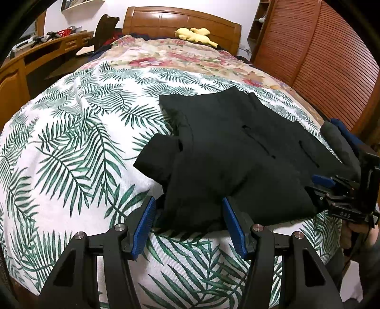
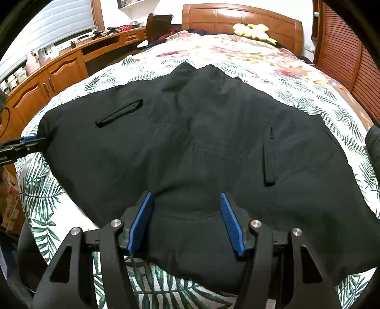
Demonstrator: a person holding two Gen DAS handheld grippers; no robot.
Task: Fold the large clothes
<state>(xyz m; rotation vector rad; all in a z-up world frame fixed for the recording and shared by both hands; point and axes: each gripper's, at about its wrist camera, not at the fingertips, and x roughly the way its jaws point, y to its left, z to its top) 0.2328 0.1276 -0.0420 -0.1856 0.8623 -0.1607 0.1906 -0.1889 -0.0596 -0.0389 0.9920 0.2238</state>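
Note:
A large black garment (image 2: 194,147) lies spread flat on the bed, with two pocket welts on top; in the left wrist view it (image 1: 228,154) lies to the right, with a folded flap sticking out left. My left gripper (image 1: 188,214) is open, its blue pads (image 1: 144,225) either side of the garment's near edge. My right gripper (image 2: 186,214) is open over the garment's near hem. The right gripper also shows at the right edge of the left wrist view (image 1: 332,187), and the left gripper at the left edge of the right wrist view (image 2: 26,142).
The bed has a palm-leaf sheet (image 1: 71,147) in front and a floral quilt (image 1: 180,57) behind. A yellow plush toy (image 1: 194,34) lies by the wooden headboard (image 1: 180,21). A wooden desk (image 2: 61,69) runs along the left; a slatted wardrobe (image 1: 320,59) stands right.

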